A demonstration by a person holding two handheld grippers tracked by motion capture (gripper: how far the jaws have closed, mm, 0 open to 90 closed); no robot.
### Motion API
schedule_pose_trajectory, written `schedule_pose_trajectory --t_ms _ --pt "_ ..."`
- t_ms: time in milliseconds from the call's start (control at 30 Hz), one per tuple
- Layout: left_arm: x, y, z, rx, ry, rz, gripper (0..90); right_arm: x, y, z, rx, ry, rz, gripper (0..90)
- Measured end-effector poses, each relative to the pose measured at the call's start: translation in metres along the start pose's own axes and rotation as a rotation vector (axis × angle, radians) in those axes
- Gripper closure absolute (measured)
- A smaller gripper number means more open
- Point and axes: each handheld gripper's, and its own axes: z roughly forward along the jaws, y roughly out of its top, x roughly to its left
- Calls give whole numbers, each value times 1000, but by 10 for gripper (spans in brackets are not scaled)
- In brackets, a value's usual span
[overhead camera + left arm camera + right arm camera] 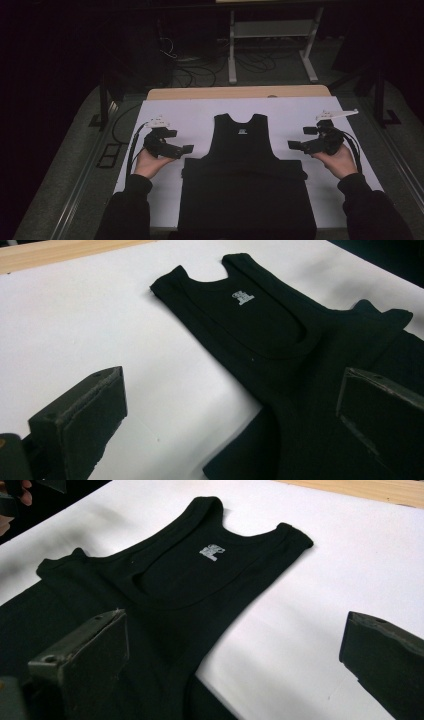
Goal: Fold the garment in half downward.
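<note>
While both tongs, left [183,141] and right [299,138], hung wide open and empty, vest [245,172] lay flat.
Best grip looked like the shoulder straps, pinched evenly both sides off the table [170,112].

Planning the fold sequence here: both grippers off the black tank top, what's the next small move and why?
Probably bring the left gripper and right gripper inward to the black tank top at its side edges. Both are open, held beside it above the white sheet, touching nothing. The top lies flat, straps away from the person, so gripping comes first.

Dim, dark surroundings; bright white table cover [165,112]; soft focus.
</note>
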Motion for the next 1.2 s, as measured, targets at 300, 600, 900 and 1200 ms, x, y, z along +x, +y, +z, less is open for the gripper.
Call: schedule_pose_trajectory --t_ms 300,600,900,1200 --pt "14 8 13 39 -5 -22 0 -13 11 7 -1 -4 20 0" --pt "24 16 19 59 -6 -31 0 -25 16 14 25 -19 29 0" --pt "28 26 31 78 -12 -27 0 -34 25 27 46 -25 40 0" --pt "32 29 49 119 -22 -46 0 -38 23 49 75 -19 38 0"
